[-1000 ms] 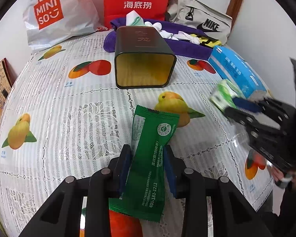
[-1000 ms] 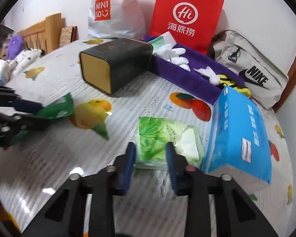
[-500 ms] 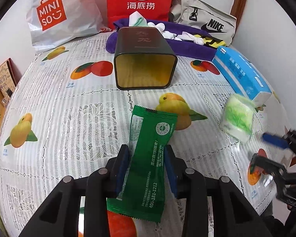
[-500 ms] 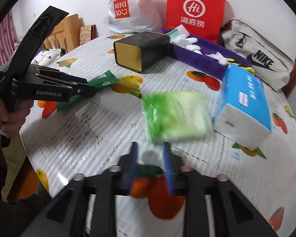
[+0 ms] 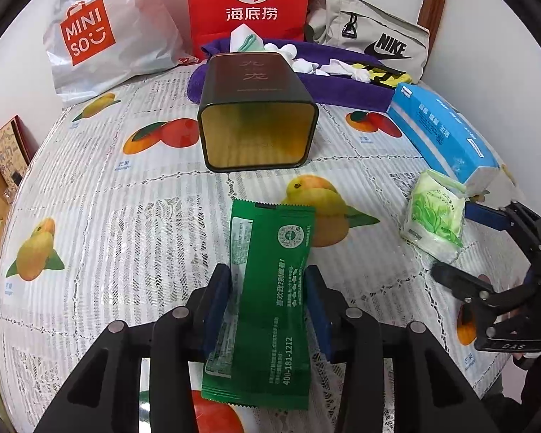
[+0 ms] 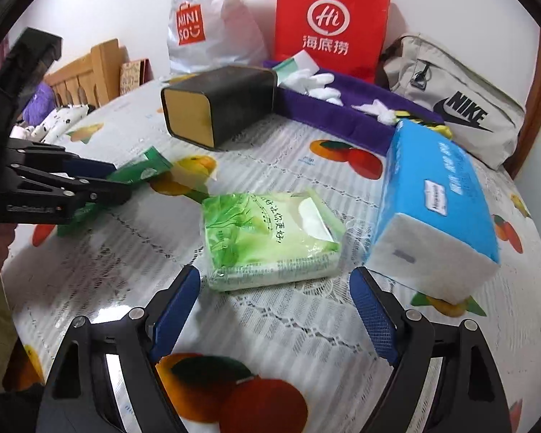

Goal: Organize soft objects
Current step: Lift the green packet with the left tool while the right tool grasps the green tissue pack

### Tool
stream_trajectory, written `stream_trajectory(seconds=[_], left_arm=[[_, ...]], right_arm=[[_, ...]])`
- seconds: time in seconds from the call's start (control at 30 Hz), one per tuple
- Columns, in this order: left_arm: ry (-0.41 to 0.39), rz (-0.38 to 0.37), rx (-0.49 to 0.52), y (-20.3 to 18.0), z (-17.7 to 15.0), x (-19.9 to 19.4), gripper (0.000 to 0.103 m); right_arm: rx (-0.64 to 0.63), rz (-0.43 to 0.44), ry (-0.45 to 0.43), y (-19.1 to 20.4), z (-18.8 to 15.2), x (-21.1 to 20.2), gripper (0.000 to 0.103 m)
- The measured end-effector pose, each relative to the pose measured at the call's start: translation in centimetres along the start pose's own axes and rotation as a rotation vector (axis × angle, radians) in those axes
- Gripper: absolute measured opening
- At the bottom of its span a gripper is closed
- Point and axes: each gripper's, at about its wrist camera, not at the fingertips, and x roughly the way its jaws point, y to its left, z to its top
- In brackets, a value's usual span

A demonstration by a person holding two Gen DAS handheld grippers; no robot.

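My left gripper [image 5: 269, 288] is shut on a green sachet [image 5: 270, 274] and holds it just above the table, pointing at the open mouth of a dark tin [image 5: 258, 115] lying on its side. The left gripper [image 6: 101, 184] and sachet [image 6: 140, 171] also show in the right wrist view. My right gripper [image 6: 276, 303] is open wide and empty, just short of a light green tissue pack [image 6: 270, 240] lying on the tablecloth. The same pack [image 5: 434, 222] and right gripper [image 5: 454, 245] show at the right of the left wrist view.
A blue tissue box [image 6: 440, 202] lies right beside the green pack. A purple tray [image 6: 342, 108] with white gloves, a red paper bag [image 6: 330, 21], a white Miniso bag [image 6: 212, 18] and a grey Nike bag [image 6: 454, 104] stand at the back.
My right gripper let go of the green tissue pack, pulled back, opened wide and now faces the pack again. My left gripper has kept hold of the sachet, almost still.
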Motion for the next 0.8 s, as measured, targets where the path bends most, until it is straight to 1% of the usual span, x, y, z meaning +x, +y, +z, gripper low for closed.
stream_trajectory(seconds=[0.2,0.23,0.27,0.3,0.37,0.4,0.53,0.6,0.67,0.7,0.73,0.8], left_arm=[[-0.003,0.010,0.006,-0.4,0.0,0.1,0.046],[-0.005,0.011,0.006,-0.4,0.0,0.1,0.047],[-0.006,0.013,0.006,-0.5,-0.1,0.1,0.047],[-0.007,0.016,0.007,-0.5,-0.1,0.1,0.047],[-0.006,0.022,0.007,-0.6,-0.1,0.1,0.047],[-0.005,0.024,0.007,-0.6,-0.1,0.1,0.048],[0.005,0.028,0.023,-1.1,-0.2,0.2,0.057],[0.001,0.045,0.034,-1.4,-0.3,0.2,0.057],[-0.003,0.046,0.031,-1.3,-0.4,0.2,0.057],[-0.003,0.044,0.026,-1.3,-0.3,0.2,0.056],[-0.010,0.053,0.027,-1.3,-0.4,0.1,0.046],[-0.023,0.047,0.048,-1.5,-0.5,0.0,0.038]], right_arm=[[0.013,0.011,0.023,-0.2,1.4,1.2,0.084],[0.022,0.024,0.024,-0.3,1.5,1.4,0.083],[0.026,0.034,0.024,-0.4,1.5,1.4,0.078],[0.032,0.042,0.021,-0.5,1.5,1.4,0.076],[0.043,0.046,0.010,-0.7,1.3,1.0,0.076],[0.047,0.045,0.007,-0.7,1.1,0.7,0.076],[0.026,0.033,0.015,-0.5,-0.6,-0.6,0.076],[0.016,0.011,0.018,-0.5,-1.7,-1.6,0.076],[0.026,-0.003,0.020,-1.0,-2.6,-2.4,0.076],[0.041,-0.015,0.021,-1.5,-3.2,-2.8,0.076],[0.059,-0.027,0.023,-2.0,-3.7,-3.1,0.076],[0.104,-0.052,0.024,-3.3,-4.5,-3.6,0.076]])
